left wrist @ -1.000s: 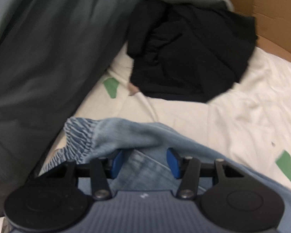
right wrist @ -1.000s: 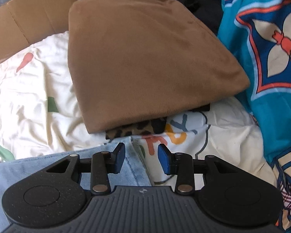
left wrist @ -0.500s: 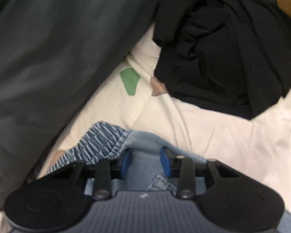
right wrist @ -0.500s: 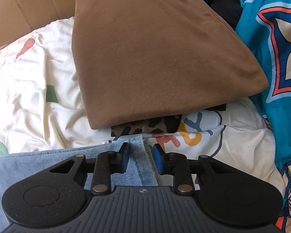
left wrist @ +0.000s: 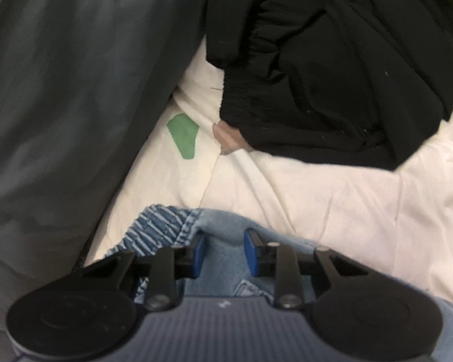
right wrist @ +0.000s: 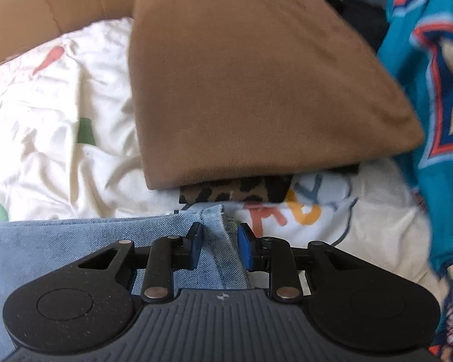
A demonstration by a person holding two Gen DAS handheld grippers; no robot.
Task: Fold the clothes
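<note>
On the left, our left gripper (left wrist: 222,252) has just been closing on the waistband end of the light blue jeans (left wrist: 217,238), which lie on the white printed sheet (left wrist: 332,199) just below the black garment (left wrist: 341,69) and beside a grey cloth (left wrist: 60,90). The denim fold sits between the blue pads (left wrist: 200,252); the view is soft here, so we judge rather than see that they now pinch it.

On the right, our right gripper (right wrist: 219,246) has its jaws narrowed around the hem corner of the jeans (right wrist: 217,226), both pads against the cloth, just short of the folded brown garment (right wrist: 256,90) with a leopard-print piece (right wrist: 235,193) under it and a teal printed cloth (right wrist: 432,90) off to the side.

To do this step well, we want both pinches deep enough to catch every layer, then lift evenly and keep the edge taut between our hands. We should steer clear of the brown stack so the fold does not drag it.
</note>
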